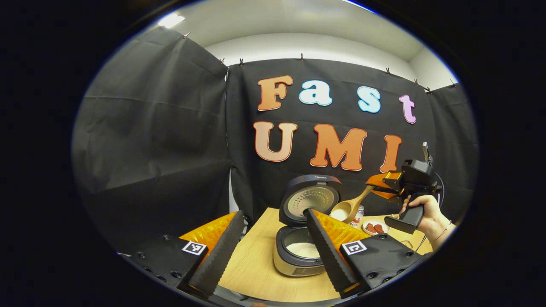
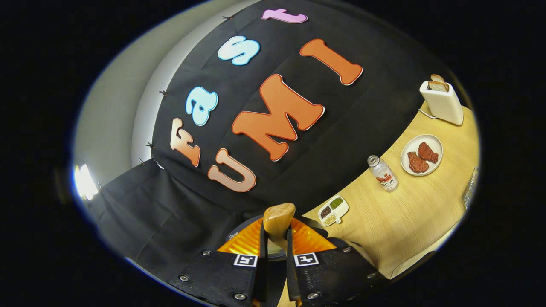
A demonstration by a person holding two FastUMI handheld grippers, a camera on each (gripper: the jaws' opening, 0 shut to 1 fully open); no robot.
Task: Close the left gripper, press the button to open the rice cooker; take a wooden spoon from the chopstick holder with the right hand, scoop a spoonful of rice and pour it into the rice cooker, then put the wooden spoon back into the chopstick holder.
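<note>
The rice cooker (image 1: 298, 260) stands on the table with its lid (image 1: 310, 199) raised, and white rice (image 1: 303, 249) lies in the pot. My left gripper (image 1: 273, 211) is open just in front of it, holding nothing. Farther right, a hand holds my right gripper (image 1: 386, 185), shut on the handle of the wooden spoon (image 1: 347, 209). The spoon's bowl carries white rice and hangs beside the lid, above and right of the pot. In the right gripper view my right gripper (image 2: 276, 238) clamps the spoon handle (image 2: 278, 219), with the cooker's dark lid (image 2: 239, 235) just behind the fingers.
On the wooden table (image 2: 405, 221) are a small divided dish of beans (image 2: 334, 209), a bottle (image 2: 383, 172), a plate of red meat (image 2: 421, 154) and a white toaster with bread (image 2: 441, 102). The plate (image 1: 375, 227) and bottle (image 1: 358, 215) sit right of the cooker.
</note>
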